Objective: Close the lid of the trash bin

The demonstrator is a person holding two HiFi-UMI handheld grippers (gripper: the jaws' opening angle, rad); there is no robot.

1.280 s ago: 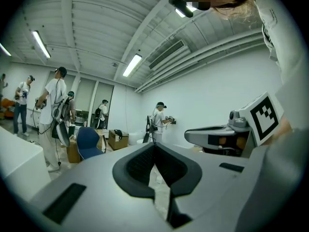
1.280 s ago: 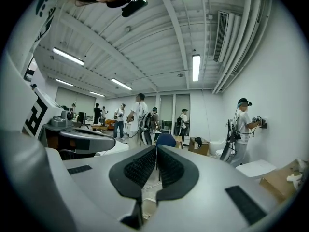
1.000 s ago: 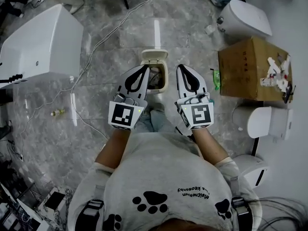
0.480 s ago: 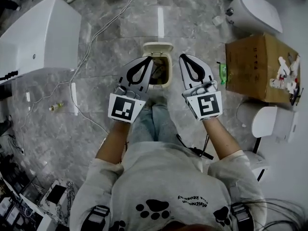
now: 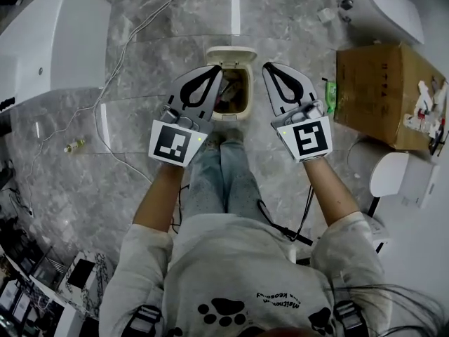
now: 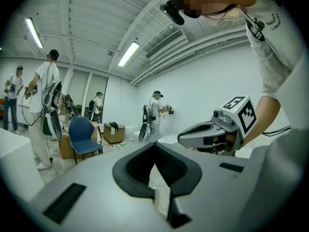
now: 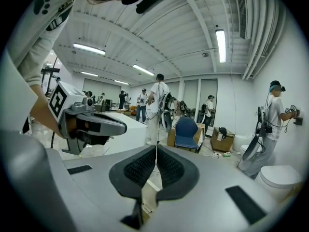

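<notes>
1. Trash bin [image 5: 231, 111]: cream, small and rectangular. It stands on the grey marbled floor [image 5: 140, 104] just ahead of the person's feet. Its long axis runs straight away from the person, and the mouth faces up with dark contents showing inside.
2. Lid [image 5: 231, 53]: raised at the bin's far end, on the side away from the person, leaving the opening uncovered.
3. Left gripper [image 5: 212, 71]: jaws pressed together with nothing between them. It is held about level, and in the head view its tip overlaps the bin's left rim.
4. Right gripper [image 5: 269, 67]: jaws likewise pressed together and empty. It tilts slightly downward, with its tip just beside the bin's right rim.
5. Marker cubes: one sits at the rear of each gripper, left [image 5: 172, 142] and right [image 5: 311, 137].
6. Cardboard box [image 5: 382, 93]: on the floor to the right, well apart from the bin.
7. White cable [image 5: 133, 41]: trails across the floor to the left.
8. Blue chair [image 6: 84, 134]: across the room, near standing people.
</notes>
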